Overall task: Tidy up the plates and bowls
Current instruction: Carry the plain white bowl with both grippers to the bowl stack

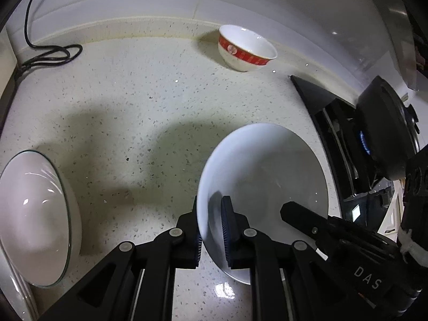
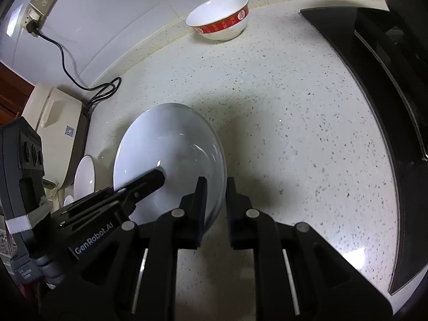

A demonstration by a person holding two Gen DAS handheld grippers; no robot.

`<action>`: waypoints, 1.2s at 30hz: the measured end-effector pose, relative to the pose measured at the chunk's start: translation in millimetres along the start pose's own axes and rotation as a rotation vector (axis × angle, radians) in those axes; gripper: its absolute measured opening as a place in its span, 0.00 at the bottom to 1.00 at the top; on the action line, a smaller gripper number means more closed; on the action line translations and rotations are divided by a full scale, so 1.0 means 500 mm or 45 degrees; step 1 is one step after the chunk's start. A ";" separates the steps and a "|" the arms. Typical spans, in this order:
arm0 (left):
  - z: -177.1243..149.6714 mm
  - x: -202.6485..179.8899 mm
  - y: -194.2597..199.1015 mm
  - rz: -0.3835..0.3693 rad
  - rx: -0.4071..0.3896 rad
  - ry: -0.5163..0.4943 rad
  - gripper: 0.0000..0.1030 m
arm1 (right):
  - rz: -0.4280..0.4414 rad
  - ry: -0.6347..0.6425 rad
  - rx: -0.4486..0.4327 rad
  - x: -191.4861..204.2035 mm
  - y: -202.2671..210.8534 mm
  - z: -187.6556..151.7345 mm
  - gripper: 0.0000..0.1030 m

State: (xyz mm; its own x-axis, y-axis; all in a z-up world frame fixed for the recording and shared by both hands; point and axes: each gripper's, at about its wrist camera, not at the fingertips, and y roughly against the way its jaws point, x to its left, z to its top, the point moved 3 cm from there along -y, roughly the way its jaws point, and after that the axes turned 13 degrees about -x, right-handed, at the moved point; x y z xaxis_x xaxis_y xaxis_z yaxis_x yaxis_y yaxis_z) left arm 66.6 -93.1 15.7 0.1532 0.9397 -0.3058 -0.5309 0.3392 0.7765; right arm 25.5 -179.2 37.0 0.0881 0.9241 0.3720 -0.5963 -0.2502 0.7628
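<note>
Where the left wrist view looks down on the speckled stone countertop, the left gripper has its ribbed pads pinched tight on the near rim of a smooth, glossy white plate, one finger inside, one outside. The plate is round and shallow, tilted with its hollow facing the camera. The right gripper's black fingers reach over its right rim. A red-banded bowl stands upright by the back wall; a white bowl at left is cut off by the frame.

In the right wrist view the right gripper is clamped narrow on the plate's right edge, and the left gripper's tips overlap its lower left. The red-banded bowl sits far back. A black stove runs off the right side.
</note>
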 end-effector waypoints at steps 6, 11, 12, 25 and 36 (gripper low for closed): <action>0.004 -0.004 0.036 -0.005 -0.044 0.002 0.13 | 0.015 0.018 -0.040 0.017 0.032 0.000 0.16; 0.004 0.007 0.081 0.005 -0.099 -0.006 0.13 | 0.044 0.036 -0.067 0.041 0.051 -0.003 0.16; 0.004 0.010 0.089 0.011 -0.112 -0.007 0.13 | 0.053 0.040 -0.071 0.048 0.054 -0.004 0.16; -0.004 0.104 0.195 0.143 -0.243 0.035 0.13 | 0.186 0.130 -0.056 0.169 0.045 -0.030 0.16; -0.011 0.192 0.240 0.223 -0.294 0.147 0.13 | 0.282 0.196 -0.024 0.259 0.019 -0.045 0.16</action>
State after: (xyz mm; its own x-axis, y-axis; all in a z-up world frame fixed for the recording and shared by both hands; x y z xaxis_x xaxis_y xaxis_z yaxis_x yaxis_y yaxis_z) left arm 13.1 37.7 76.4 -0.0461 0.9673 -0.2495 -0.7182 0.1414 0.6813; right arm 13.4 -55.5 80.5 -0.1676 0.8810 0.4424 -0.6026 -0.4467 0.6613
